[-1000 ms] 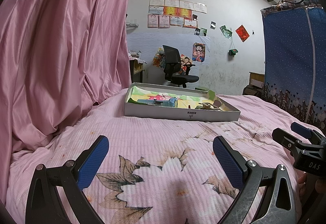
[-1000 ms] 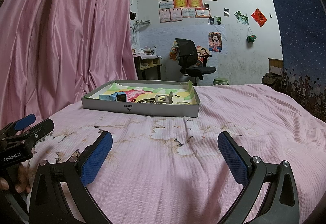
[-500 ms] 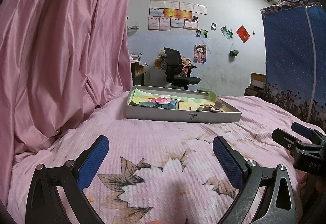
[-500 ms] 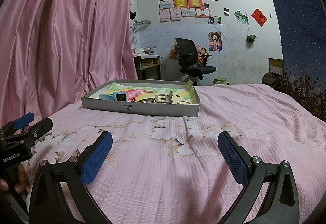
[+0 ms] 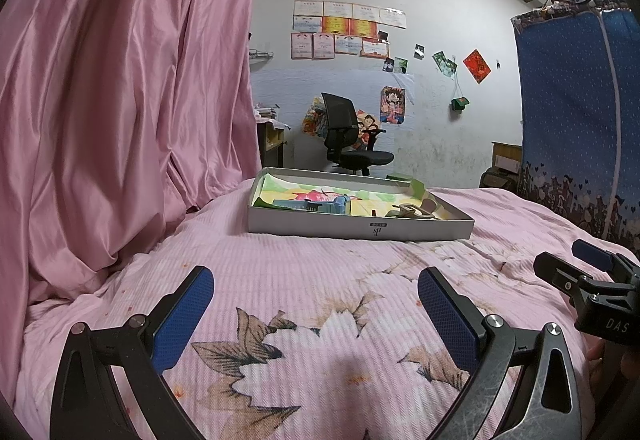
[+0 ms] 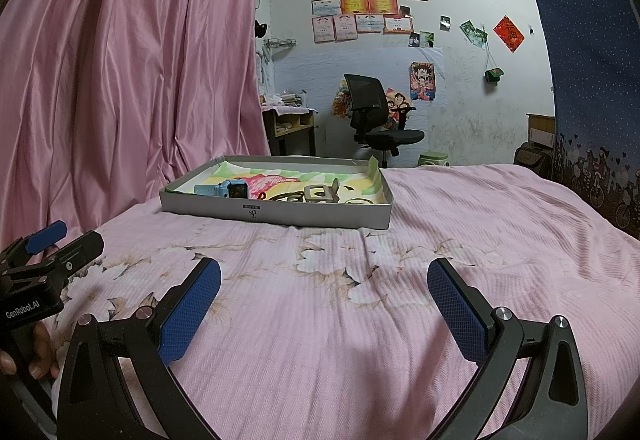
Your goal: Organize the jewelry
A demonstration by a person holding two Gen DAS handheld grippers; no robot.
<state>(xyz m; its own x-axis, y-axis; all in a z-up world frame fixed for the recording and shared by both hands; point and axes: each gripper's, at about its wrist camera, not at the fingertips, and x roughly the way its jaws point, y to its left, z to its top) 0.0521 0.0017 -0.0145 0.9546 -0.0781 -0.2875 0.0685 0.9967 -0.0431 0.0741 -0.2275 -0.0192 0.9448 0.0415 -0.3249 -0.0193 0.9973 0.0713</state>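
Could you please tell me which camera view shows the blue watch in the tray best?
The right wrist view: the blue watch shows its face and strap. From the left wrist, it lies lower behind the tray wall.

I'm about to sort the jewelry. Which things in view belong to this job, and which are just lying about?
For the job:
- grey tray on the bed
- blue watch in the tray
- grey buckle piece beside it
- left hand-held gripper, open
- right hand-held gripper, open

Just lying about:
- office chair
- pink curtain
- wall certificates
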